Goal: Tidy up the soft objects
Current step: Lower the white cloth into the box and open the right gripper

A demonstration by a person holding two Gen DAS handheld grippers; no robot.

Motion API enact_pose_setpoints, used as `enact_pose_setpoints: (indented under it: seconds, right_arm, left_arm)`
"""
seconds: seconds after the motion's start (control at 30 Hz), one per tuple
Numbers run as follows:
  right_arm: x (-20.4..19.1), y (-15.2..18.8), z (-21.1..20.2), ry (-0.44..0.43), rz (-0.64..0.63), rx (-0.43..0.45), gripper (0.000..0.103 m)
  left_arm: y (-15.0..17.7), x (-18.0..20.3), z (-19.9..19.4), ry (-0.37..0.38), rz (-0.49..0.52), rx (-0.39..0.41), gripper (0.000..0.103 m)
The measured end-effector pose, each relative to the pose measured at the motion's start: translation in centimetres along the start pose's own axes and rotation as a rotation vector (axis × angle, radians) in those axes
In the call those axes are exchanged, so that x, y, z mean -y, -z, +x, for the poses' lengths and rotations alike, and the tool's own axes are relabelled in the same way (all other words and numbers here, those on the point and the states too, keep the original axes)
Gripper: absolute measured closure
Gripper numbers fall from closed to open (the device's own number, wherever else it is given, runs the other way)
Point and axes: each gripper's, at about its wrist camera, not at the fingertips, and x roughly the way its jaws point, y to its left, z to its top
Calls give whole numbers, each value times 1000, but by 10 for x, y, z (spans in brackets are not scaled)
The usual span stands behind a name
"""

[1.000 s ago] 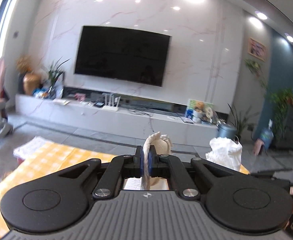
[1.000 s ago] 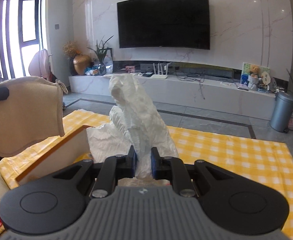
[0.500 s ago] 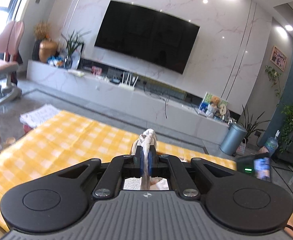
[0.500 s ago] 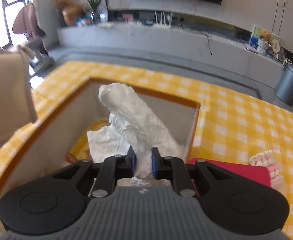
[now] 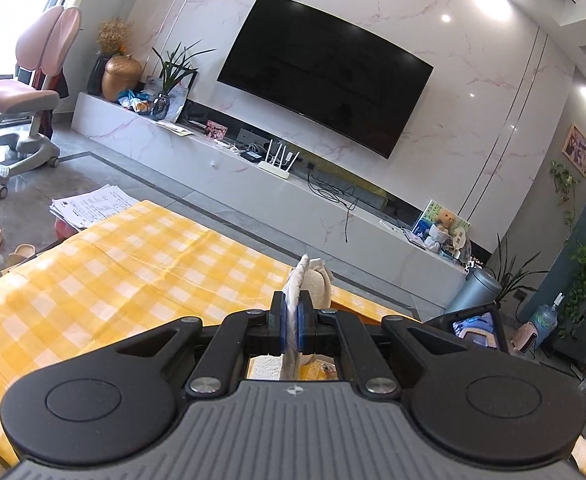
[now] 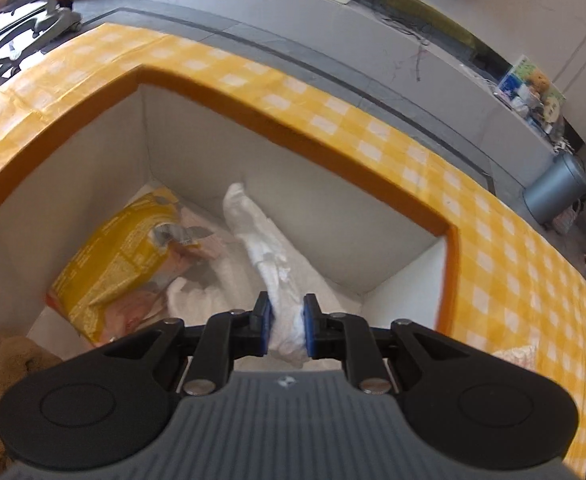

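Over the box [image 6: 449, 240], your right gripper [image 6: 286, 330] has its jaws clamped on a white cloth [image 6: 269, 248], whose free end hangs down inside toward 12 o'clock. At 10 o'clock on the box floor lies a yellow bag [image 6: 113, 264]. Your left gripper [image 5: 292, 330] pinches a beige cloth [image 5: 307, 286], jaws nearly closed, held up above the checked bench [image 5: 113, 264].
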Motion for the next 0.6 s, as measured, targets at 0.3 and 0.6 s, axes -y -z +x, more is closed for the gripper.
enact_pose_setpoints:
  seconds: [0.3,0.6]
  right_arm:
    - [-3,29,-46,-119,-9,91,22]
    - [58,62,-130,-141,77,250,20]
  left_arm:
    - [-1,-1,1,33,-5,-4,98]
    - [-2,10,7,196,-62,-48,98]
